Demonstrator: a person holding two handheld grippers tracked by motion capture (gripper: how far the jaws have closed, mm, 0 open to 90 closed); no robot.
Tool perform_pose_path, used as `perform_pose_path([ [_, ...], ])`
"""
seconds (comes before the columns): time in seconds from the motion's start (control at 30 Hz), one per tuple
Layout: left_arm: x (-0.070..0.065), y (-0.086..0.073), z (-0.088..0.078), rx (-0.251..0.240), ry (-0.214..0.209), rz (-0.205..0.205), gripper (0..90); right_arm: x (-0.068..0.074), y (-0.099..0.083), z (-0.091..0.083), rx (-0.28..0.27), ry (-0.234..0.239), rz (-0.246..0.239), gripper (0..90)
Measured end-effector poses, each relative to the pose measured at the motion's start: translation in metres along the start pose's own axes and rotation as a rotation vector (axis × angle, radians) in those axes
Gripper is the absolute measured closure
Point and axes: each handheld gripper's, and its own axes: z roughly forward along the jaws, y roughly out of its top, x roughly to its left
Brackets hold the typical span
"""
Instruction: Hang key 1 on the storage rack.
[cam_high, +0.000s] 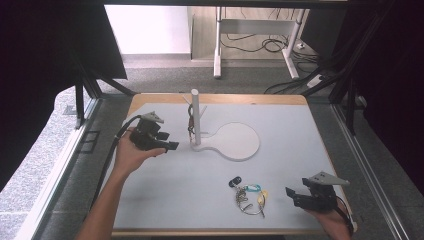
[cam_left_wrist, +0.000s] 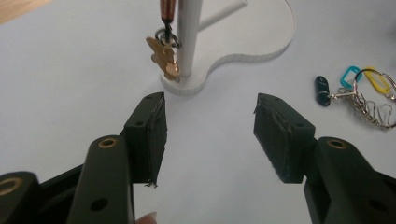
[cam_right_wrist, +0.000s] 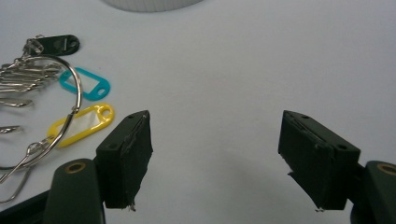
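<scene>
Two tools, two sets of keys, one white stand on the table

The left tool (cam_high: 167, 141) sits just left of the stand (cam_high: 196, 117) with its jaws wide apart and nothing between them; one keychain (cam_left_wrist: 164, 51) with a brownish key already hangs on the stand's post, right at the base. The second bunch, a key ring (cam_high: 248, 194) with one black, one teal and one yellow tag plus a few metal clips, lies flat on the table (cam_high: 280, 120) near the front edge, well apart from the stand. The right tool (cam_high: 296, 196) rests just right of that ring, jaws also spread wide and empty, with the yellow tag (cam_right_wrist: 86, 123) lying just beside its left jaw. Nothing sits between either tool and its nearest keys, just bare grey surface
</scene>
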Motion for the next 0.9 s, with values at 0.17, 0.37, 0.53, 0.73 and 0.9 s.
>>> perform_pose_path([
  [0.17,-0.010,-0.026,0.006,-0.027,-0.020,-0.019,44.6,0.003,0.000,0.002,0.007,0.009,-0.038,26.0],
  [0.37,-0.025,-0.049,0.013,-0.036,-0.050,-0.019,43.7,0.005,-0.001,0.003,0.004,0.026,-0.041,25.5],
  [0.53,-0.037,-0.066,0.018,-0.027,-0.061,-0.017,43.3,0.006,0.001,0.003,0.006,0.026,-0.010,26.4],
  [0.73,-0.042,-0.082,0.025,-0.012,-0.055,-0.026,43.3,0.006,0.001,0.001,-0.002,0.023,-0.032,28.7],
  [0.9,-0.039,-0.086,0.027,-0.015,-0.065,-0.042,43.3,0.008,0.003,0.001,-0.010,0.018,-0.053,29.5],
])
